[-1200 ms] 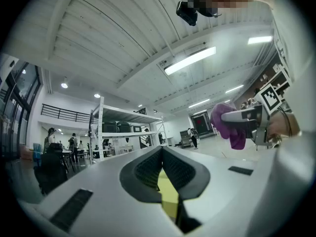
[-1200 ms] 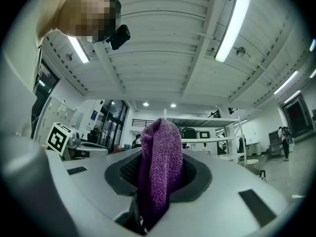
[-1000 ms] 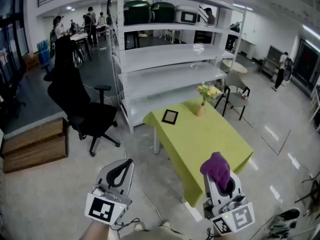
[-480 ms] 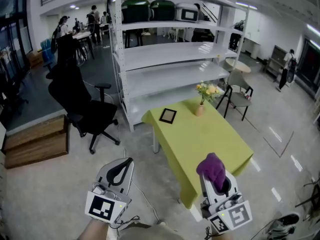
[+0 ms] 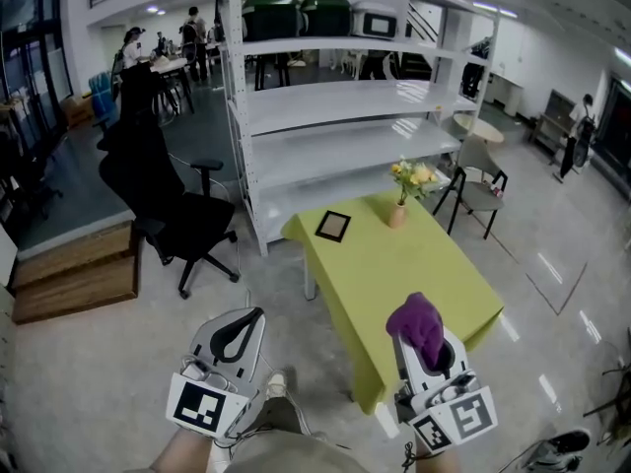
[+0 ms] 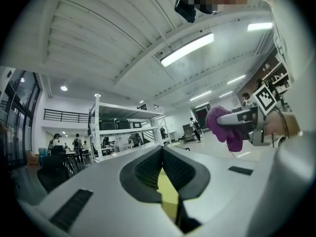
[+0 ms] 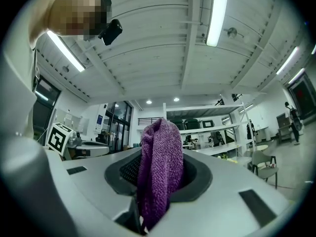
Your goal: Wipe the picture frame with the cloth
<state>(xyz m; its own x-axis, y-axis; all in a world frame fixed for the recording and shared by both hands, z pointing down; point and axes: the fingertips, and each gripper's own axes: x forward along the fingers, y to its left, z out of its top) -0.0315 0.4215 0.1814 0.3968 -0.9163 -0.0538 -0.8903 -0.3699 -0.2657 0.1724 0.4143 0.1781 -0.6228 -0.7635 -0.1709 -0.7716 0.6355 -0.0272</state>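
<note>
A small black picture frame [image 5: 333,226] lies on the far left part of a table with a yellow-green cloth [image 5: 414,264], well ahead of both grippers. My right gripper [image 5: 421,325] hangs over the floor by the table's near corner, shut on a purple cloth [image 5: 418,327] that bulges out above its jaws. The right gripper view shows the cloth [image 7: 159,169] pinched between the jaws and standing upright. My left gripper [image 5: 252,315] is low at the left over bare floor, shut with nothing in it. In the left gripper view the jaws [image 6: 162,150] meet, and the purple cloth [image 6: 224,127] shows at the right.
A vase of flowers [image 5: 399,205] stands on the table's far edge. Behind the table is a tall white shelf rack [image 5: 335,116]. A black office chair [image 5: 168,215] is at the left, a grey chair [image 5: 478,190] at the right, wooden steps [image 5: 74,274] far left. People stand in the background.
The view has shifted slightly as the person steps toward the table, and a shoe now shows between the grippers. Both grippers keep their hold and place in the view.
</note>
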